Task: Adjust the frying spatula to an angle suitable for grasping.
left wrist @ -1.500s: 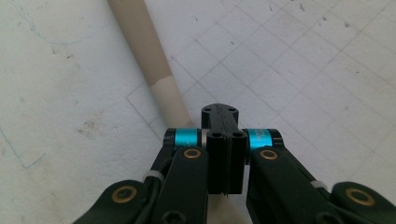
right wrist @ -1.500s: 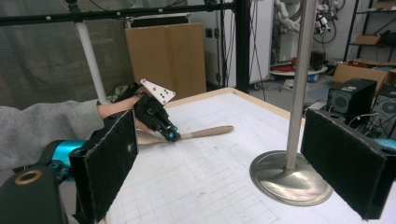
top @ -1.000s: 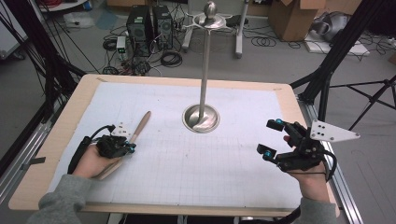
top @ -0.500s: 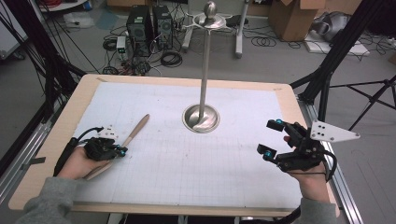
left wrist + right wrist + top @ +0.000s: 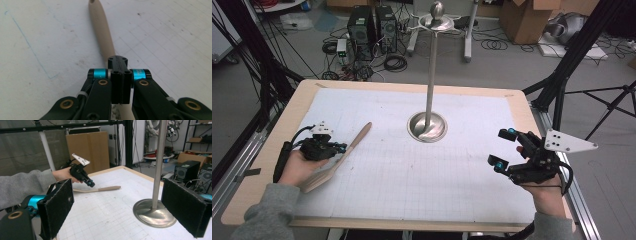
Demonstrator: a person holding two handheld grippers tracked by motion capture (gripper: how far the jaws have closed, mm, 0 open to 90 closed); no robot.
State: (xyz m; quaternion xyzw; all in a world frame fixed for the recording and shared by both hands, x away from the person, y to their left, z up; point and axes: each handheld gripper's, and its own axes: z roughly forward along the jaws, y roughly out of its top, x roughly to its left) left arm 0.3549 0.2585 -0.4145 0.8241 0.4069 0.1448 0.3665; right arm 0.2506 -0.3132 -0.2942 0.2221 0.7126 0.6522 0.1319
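Left gripper (image 5: 343, 148) jaws together above the wooden spatula (image 5: 343, 156) — right gripper (image 5: 504, 148) jaws wide apart.

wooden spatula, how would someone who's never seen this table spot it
Start at the tall metal stand in the middle of the table, then look to its left. The wooden spatula lies there beneath the shut left gripper, the only pale, flat wooden tool.

Spatula (image 5: 343, 157) lying on mat (image 5: 412, 180) at left, under left gripper (image 5: 341, 148). Stand (image 5: 428, 125) upright mid-table, behind both. Right gripper (image 5: 503, 148) near right edge, well apart from spatula.
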